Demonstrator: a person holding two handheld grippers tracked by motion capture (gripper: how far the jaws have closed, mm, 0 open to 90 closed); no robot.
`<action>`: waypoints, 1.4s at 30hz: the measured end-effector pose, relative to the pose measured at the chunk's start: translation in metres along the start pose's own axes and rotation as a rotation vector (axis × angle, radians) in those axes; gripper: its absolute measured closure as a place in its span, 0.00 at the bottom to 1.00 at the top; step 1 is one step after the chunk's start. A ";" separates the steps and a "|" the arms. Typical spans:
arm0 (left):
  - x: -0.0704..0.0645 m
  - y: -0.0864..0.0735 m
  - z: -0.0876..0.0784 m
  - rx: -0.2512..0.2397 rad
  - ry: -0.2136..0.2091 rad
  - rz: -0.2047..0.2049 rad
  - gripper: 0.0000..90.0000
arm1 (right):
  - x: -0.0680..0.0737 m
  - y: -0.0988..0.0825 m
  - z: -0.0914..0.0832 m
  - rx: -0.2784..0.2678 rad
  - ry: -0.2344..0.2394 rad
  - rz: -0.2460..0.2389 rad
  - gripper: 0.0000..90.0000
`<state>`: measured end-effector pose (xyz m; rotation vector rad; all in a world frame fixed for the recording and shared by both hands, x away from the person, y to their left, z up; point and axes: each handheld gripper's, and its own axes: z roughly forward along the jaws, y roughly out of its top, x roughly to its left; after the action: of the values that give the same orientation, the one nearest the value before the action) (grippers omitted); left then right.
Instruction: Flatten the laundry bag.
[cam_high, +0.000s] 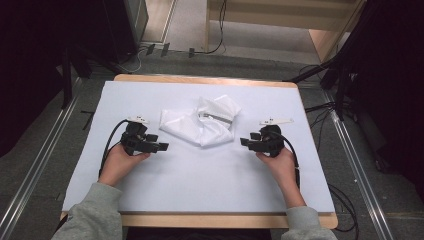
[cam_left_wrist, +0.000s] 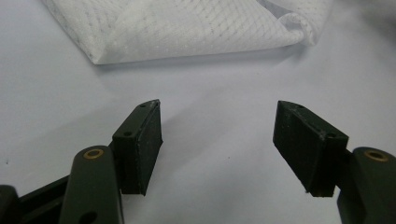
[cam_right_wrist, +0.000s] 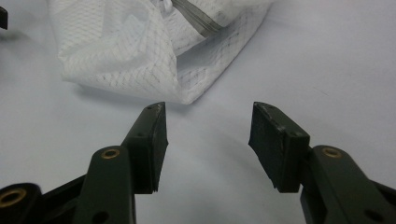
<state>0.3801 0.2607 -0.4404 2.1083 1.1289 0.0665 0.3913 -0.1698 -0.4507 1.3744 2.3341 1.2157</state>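
A crumpled white mesh bag (cam_high: 201, 121) with a grey zipper (cam_high: 216, 118) lay near the middle of the white table cover (cam_high: 200, 185), between the two tools. The left gripper (cam_high: 161, 147) rested just beside its left edge, jaws apart and empty. The right gripper (cam_high: 244, 142) sat near its right side, jaws likewise spread on nothing
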 end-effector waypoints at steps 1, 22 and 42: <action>-0.001 0.000 -0.001 -0.003 0.003 0.002 0.38 | 0.002 0.002 0.001 -0.001 0.001 -0.001 0.55; -0.001 -0.003 -0.009 -0.022 -0.001 -0.013 0.38 | 0.018 0.025 0.012 0.019 0.000 -0.068 0.63; -0.008 -0.021 -0.028 -0.034 0.015 -0.042 0.38 | 0.034 0.070 0.046 0.047 0.040 -0.127 0.66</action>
<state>0.3500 0.2777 -0.4313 2.0568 1.1728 0.0811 0.4414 -0.0999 -0.4219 1.2056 2.4500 1.1697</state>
